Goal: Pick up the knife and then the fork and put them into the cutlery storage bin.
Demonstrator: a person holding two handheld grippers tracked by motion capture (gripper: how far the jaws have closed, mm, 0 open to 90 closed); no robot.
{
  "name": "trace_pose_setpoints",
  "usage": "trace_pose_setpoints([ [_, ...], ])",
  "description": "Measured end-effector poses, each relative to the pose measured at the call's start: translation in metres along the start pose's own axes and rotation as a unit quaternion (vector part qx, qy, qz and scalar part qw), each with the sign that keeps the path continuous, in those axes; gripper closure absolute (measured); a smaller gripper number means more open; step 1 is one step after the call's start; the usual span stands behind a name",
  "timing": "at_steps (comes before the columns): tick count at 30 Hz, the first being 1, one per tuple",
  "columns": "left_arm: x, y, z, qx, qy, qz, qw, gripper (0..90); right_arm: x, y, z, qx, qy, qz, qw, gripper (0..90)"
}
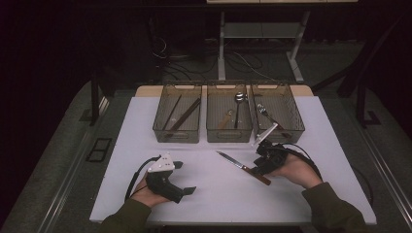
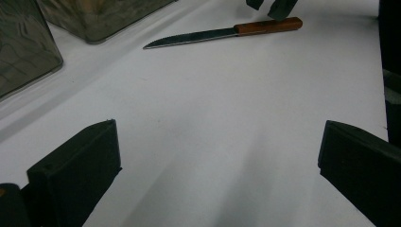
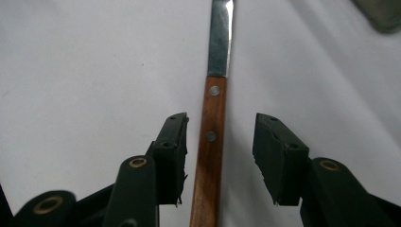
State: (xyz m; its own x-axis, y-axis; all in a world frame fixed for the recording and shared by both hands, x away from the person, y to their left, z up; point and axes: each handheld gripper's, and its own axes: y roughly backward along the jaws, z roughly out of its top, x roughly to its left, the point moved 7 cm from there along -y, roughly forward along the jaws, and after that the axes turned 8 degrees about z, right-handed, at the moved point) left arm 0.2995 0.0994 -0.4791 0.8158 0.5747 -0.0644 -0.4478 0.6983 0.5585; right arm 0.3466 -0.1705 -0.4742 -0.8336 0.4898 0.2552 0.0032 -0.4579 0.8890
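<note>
Both forearms come in at the bottom of the high view, each hand carrying a gripper over the white table [image 1: 145, 121]. At the far edge stand three clear bins. Dark chopsticks lie in the left bin [image 1: 177, 112], spoons in the middle bin [image 1: 228, 114] and a fork in the right bin [image 1: 277, 111] — so much of the sorting looks done already.

What seems left is the knife [image 1: 243, 168], lying flat on the table in front of the bins, blade toward the left and wooden handle toward the person's right hand.

Seen in its own view, the right gripper [image 3: 220, 142] has its jaws about halfway open, astride the wooden handle [image 3: 210, 146]. The handle runs up between them, closer to the left pad; a clear gap stands on the other side, and neither pad appears to press on it yet — nothing is held. By this reading the grasp is set up but not made, and the lift and the drop into a bin remain.

Well apart, the left gripper [image 2: 217, 156] rests near the table's near edge with its jaws wide and nothing between them.
</note>
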Motion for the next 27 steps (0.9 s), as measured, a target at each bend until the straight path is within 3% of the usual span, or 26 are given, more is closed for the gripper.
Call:
trace_pose_setpoints([
  [10, 0.000, 0.000, 0.000, 0.000, -0.001, -0.001, 1.0000, 0.0, 0.004, -0.016, 0.008, 0.057, 0.019, 0.001, 0.9982, 61.0],
  [17, 0.000, 0.000, 0.000, 0.000, 0.000, -0.002, 1.0000, 0.0, 0.002, -0.019, 0.011, 0.079, 0.019, -0.006, 0.9966, 66.7],
  [27, 0.000, 0.000, 0.000, 0.000, 0.000, -0.002, 1.0000, 0.0, 0.004, -0.023, 0.014, 0.116, 0.039, -0.040, 0.9917, 75.4],
])
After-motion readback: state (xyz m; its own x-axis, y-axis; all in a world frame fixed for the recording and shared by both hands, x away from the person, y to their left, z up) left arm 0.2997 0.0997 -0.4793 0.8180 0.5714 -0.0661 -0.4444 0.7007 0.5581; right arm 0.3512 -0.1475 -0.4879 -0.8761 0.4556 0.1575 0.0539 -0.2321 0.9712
